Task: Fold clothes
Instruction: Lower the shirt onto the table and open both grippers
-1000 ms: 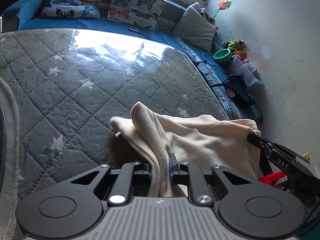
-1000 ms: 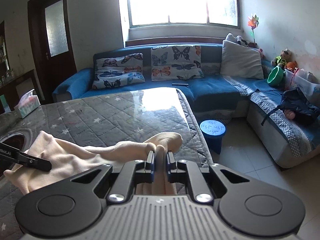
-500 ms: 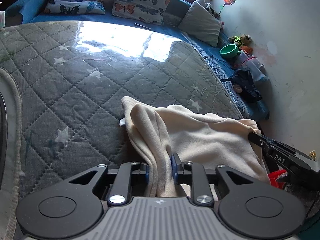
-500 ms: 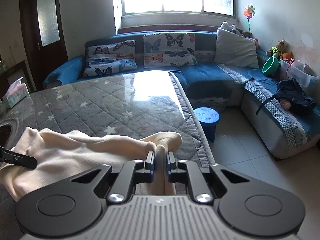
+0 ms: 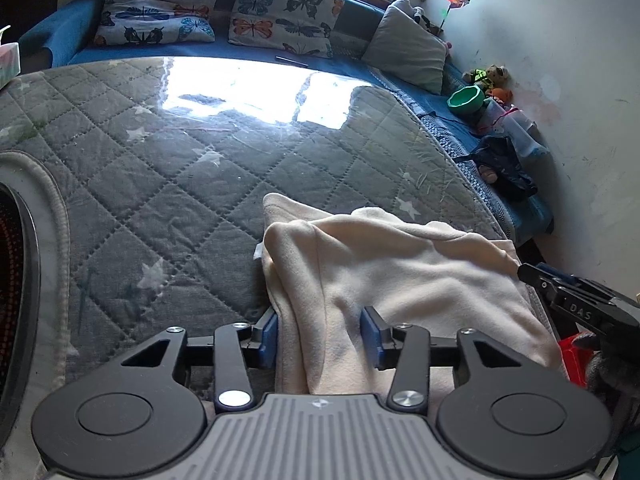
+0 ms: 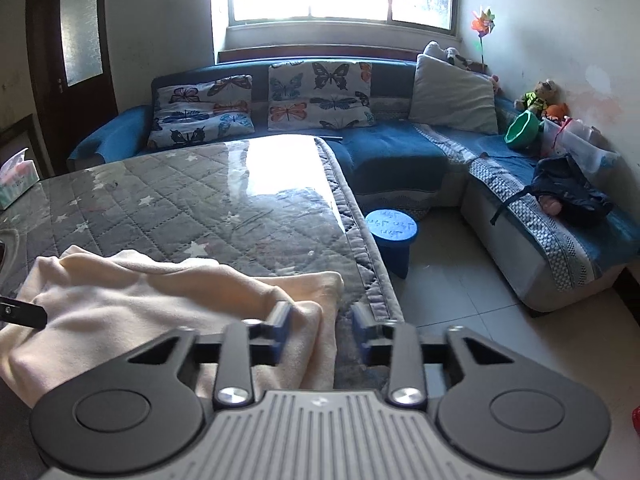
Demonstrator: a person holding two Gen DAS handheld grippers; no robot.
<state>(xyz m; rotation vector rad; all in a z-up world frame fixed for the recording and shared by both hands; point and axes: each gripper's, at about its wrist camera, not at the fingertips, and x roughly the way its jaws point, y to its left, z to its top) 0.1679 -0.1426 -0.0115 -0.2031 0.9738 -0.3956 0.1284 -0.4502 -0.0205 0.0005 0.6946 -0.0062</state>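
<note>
A cream fleece garment (image 5: 400,276) lies folded on the near right part of a grey quilted table (image 5: 168,168). My left gripper (image 5: 322,338) is open, its blue pads on either side of the garment's near left edge. My right gripper (image 6: 322,330) is open over the garment (image 6: 140,304) at its near right corner, by the table's right edge (image 6: 360,248). The right gripper's fingers (image 5: 560,292) show at the garment's right side in the left wrist view. A left finger tip (image 6: 24,312) shows at the left of the right wrist view.
A blue corner sofa (image 6: 400,148) with butterfly cushions (image 6: 320,96) runs behind and to the right of the table. A blue stool (image 6: 394,236) stands on the tiled floor beside the table. A tissue box (image 6: 16,178) sits at the table's far left. A red object (image 5: 576,360) is beside the right gripper.
Both grippers have opened and let go of the garment. The garment has dropped and now lies flatter on the table.
</note>
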